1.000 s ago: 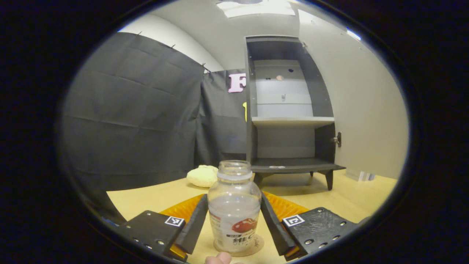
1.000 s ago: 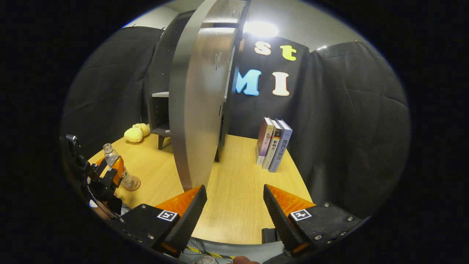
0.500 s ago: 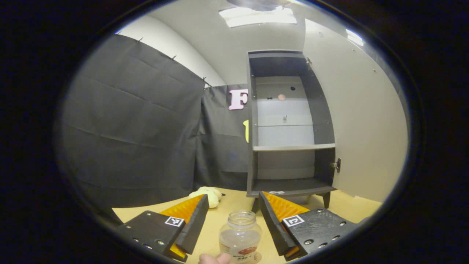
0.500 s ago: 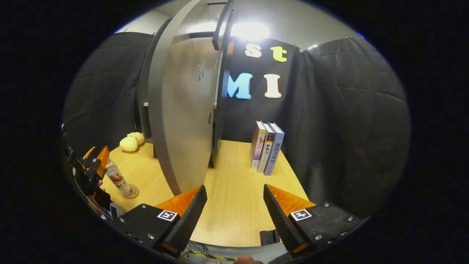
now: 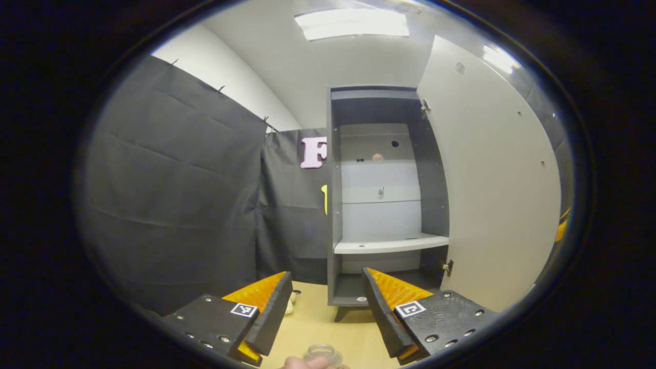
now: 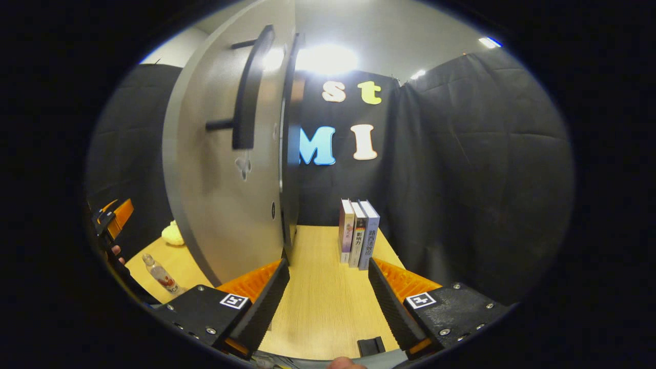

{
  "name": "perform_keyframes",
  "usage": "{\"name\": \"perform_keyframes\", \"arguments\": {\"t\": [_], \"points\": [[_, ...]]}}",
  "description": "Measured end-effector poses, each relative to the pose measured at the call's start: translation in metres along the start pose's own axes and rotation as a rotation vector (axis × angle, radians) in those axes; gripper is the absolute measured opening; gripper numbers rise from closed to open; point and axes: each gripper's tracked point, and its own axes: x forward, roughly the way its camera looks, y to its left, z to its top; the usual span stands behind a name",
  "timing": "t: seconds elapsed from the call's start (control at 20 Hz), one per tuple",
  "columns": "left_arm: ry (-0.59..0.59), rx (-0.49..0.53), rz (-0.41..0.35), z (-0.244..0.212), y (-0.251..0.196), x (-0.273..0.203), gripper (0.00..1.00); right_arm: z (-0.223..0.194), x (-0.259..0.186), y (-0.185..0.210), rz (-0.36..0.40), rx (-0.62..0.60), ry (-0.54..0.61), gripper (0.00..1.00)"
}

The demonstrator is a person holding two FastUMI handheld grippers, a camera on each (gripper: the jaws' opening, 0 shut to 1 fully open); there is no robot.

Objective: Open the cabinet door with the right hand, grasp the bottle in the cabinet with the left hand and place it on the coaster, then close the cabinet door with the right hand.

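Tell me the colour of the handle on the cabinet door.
Black: a long vertical bar handle on the grey cabinet door, clearest in the right gripper view.

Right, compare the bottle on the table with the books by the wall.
The bottle is clear and stands alone at the table's left; the books are opaque, three packed side by side behind the right gripper. The bottle is slimmer and shorter-looking. Both stand upright on the wooden table.

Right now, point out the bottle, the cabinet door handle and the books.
bottle point(image 6: 163, 278), right gripper view, on its labelled body.
cabinet door handle point(image 6: 249, 92), right gripper view, mid bar.
books point(image 6: 358, 234), right gripper view, middle spine.
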Motion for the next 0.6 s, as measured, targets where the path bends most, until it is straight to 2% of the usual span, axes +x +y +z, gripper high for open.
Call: {"name": "perform_keyframes", "arguments": {"t": [0.05,0.25,0.4,0.6], "points": [[-0.015,0.015,-0.007,0.020,-0.001,0.003,0.82,0.016,0.001,-0.004,-0.005,0.022,-0.032,0.96],[-0.055,0.045,-0.043,0.079,-0.008,0.008,0.80,0.072,0.002,-0.009,-0.006,0.073,-0.129,0.95],[-0.021,0.058,-0.073,0.089,-0.014,0.014,0.80,0.096,0.001,0.002,0.005,0.095,-0.173,0.95],[-0.006,0.065,-0.123,0.100,-0.014,0.019,0.80,0.112,-0.006,0.003,-0.048,0.090,-0.205,0.90]]}}
